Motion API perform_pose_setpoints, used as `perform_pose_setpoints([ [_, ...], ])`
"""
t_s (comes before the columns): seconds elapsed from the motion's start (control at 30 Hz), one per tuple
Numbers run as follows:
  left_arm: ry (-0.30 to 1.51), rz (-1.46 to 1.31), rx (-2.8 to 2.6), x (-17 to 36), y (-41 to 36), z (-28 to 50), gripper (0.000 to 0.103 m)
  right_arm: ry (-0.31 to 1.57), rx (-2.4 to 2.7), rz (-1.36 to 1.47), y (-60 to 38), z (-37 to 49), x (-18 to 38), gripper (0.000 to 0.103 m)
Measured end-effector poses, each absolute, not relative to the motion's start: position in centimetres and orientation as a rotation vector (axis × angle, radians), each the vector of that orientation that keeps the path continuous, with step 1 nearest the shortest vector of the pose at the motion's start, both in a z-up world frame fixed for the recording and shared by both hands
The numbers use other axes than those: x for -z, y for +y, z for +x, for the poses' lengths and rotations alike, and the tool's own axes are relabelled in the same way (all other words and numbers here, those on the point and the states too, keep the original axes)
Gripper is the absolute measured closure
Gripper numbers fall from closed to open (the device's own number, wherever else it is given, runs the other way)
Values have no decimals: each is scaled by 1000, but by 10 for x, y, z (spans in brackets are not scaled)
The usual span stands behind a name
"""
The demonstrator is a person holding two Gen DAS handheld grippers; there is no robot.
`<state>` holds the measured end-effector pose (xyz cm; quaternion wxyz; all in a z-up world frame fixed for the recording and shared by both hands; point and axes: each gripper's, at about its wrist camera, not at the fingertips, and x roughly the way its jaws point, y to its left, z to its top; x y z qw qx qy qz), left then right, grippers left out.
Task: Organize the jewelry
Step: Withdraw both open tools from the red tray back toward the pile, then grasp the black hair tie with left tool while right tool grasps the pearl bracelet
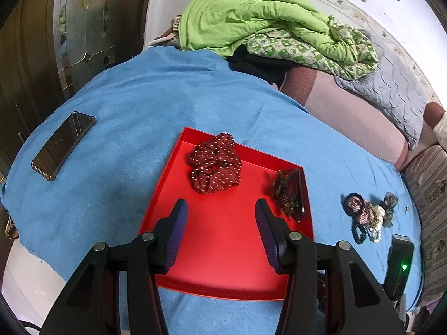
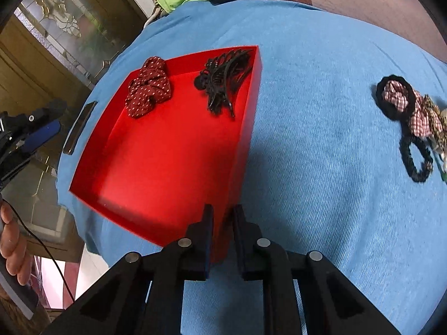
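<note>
A red tray (image 1: 223, 240) (image 2: 167, 153) lies on the blue cloth. In it are a dark red dotted scrunchie (image 1: 215, 164) (image 2: 149, 86) and a dark claw clip (image 1: 287, 192) (image 2: 223, 81) by its right wall. A heap of hair ties (image 1: 366, 215) (image 2: 410, 114) lies on the cloth to the right of the tray. My left gripper (image 1: 220, 209) hangs open above the tray floor, nothing between its pads. My right gripper (image 2: 223, 213) straddles the tray's right wall at the near corner with only a narrow gap. Whether its pads press the wall does not show.
A black phone (image 1: 62, 145) (image 2: 79, 128) lies on the cloth left of the tray. A green quilt (image 1: 265, 19) is heaped on the sofa behind. The cloth's edge drops off at the left and near side. A hand (image 2: 11, 245) shows at the left.
</note>
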<state>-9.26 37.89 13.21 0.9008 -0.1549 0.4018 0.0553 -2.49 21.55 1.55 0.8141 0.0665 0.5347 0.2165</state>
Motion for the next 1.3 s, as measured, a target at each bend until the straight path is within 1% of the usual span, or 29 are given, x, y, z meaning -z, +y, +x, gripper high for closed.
perform_pose_setpoints([
  [0.13,828,-303,-96,-138,364,-101,54,1147,-478,146,217,-39,-15,85],
  [0.23,825,-275,-85,-142,349,-105,52,1148,-499,147,216,-50,-17,82],
  [0.3,826,-263,-78,-145,341,-107,51,1119,-492,158,211,-54,-22,82],
  [0.33,826,-257,-70,-146,334,-108,51,1099,-491,170,206,-56,-27,80],
  [0.37,826,-253,-63,-147,329,-109,51,1086,-492,181,201,-57,-30,74],
  [0.4,827,-250,-57,-148,325,-110,50,1068,-487,192,195,-58,-35,64],
  [0.47,829,-240,-38,-150,313,-110,50,1029,-471,204,178,-62,-44,55],
  [0.5,831,-231,-28,-151,305,-110,49,1019,-463,205,172,-64,-47,52],
  [0.7,849,-188,28,-148,266,-106,47,989,-372,234,106,-82,-48,51],
  [0.9,896,-149,92,-131,217,-91,47,974,-231,264,28,-95,-40,49],
  [1.03,937,-134,149,-116,180,-76,47,958,-148,305,-22,-94,-38,49],
  [1.13,950,-112,189,-107,155,-65,47,936,-91,330,-52,-89,-39,46],
  [1.3,952,-46,238,-90,114,-41,48,914,-43,352,-81,-79,-36,46],
])
